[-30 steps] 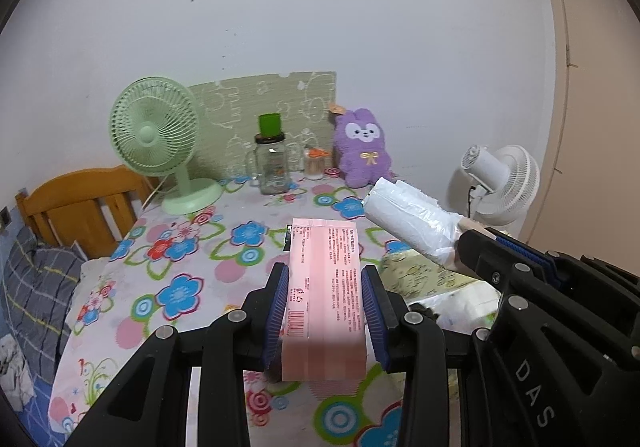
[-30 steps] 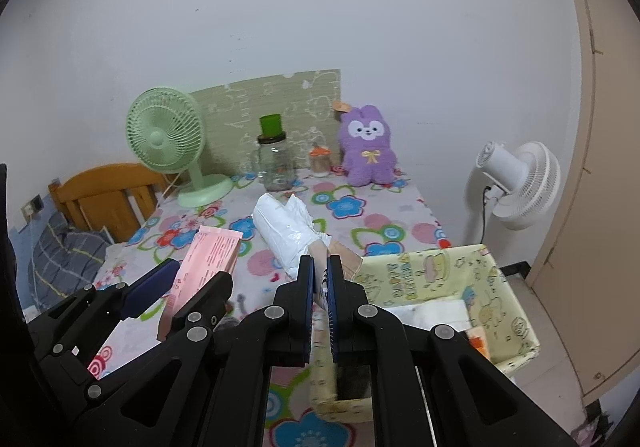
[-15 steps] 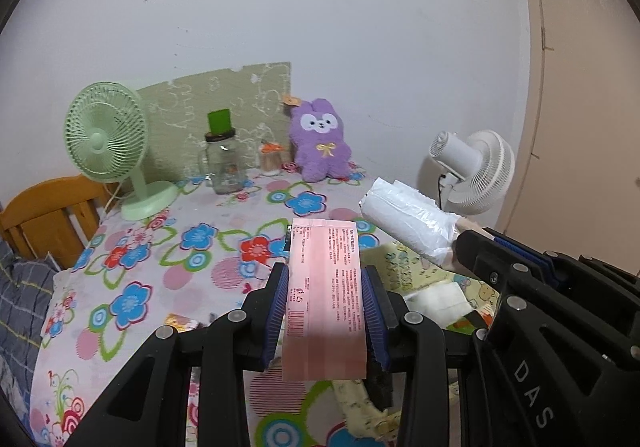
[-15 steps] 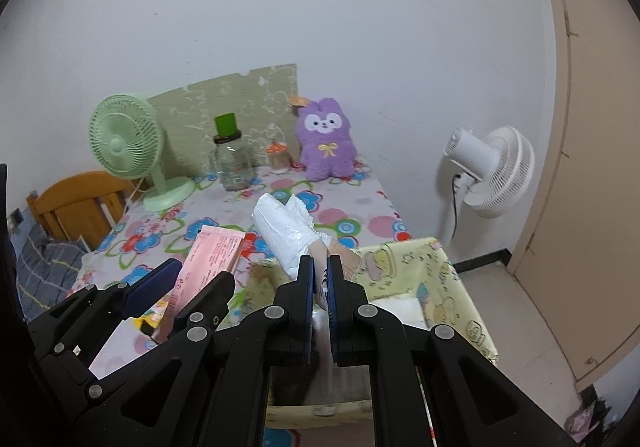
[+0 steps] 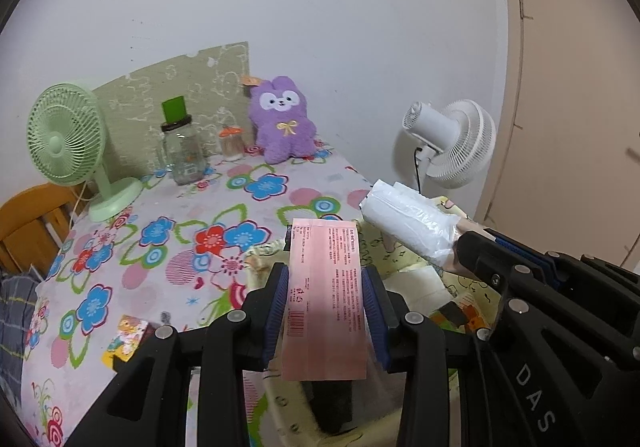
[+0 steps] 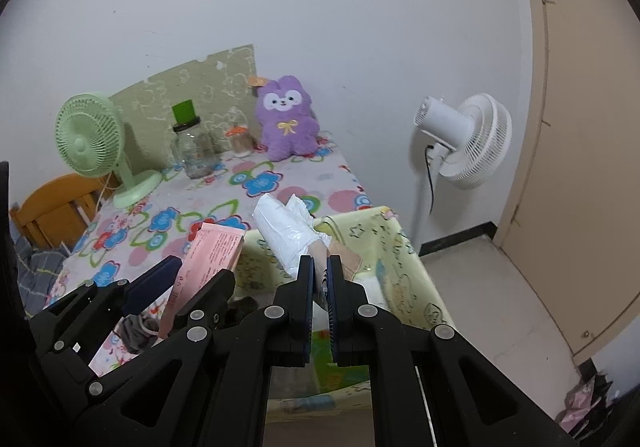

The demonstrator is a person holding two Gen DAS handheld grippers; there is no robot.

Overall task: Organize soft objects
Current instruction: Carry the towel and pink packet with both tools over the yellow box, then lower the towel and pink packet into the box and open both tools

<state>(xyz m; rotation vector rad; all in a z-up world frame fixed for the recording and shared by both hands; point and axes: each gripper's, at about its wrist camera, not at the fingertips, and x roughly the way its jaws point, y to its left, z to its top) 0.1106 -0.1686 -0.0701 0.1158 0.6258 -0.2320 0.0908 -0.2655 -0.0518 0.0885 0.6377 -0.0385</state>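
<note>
1. Nearest the camera, the left gripper [image 5: 325,293] stands part-open with its blue pads clamped on the sides of a pink packet [image 5: 326,287], held over the near end of a yellow fabric bin [image 6: 404,247]
2. Just beside it, the right gripper [image 6: 321,279] is pinched fully closed on the tan end of a white plastic-wrapped roll [image 6: 286,231], which juts out above the bin's rim at the table's right edge
3. Progress, by the look of it: two soft items lifted and poised over the bin, neither released; inside lie a white folded piece [image 5: 420,281] and some dark and orange bits too hidden to name
4. Count in hand: one packet, one roll; one bin
5. Left to do, seemingly: drop both, then deal with a small printed packet [image 5: 126,337] near the table's [image 5: 168,247] front edge and one purple plush rabbit [image 5: 282,119] at the far edge by the wall
6. Also at the far edge: one green desk fan [image 5: 68,143], one glass jar [image 5: 182,151] with green lid, one small orange-capped jar [image 5: 232,143]; beyond the table's right edge, one white standing fan [image 6: 464,139]
</note>
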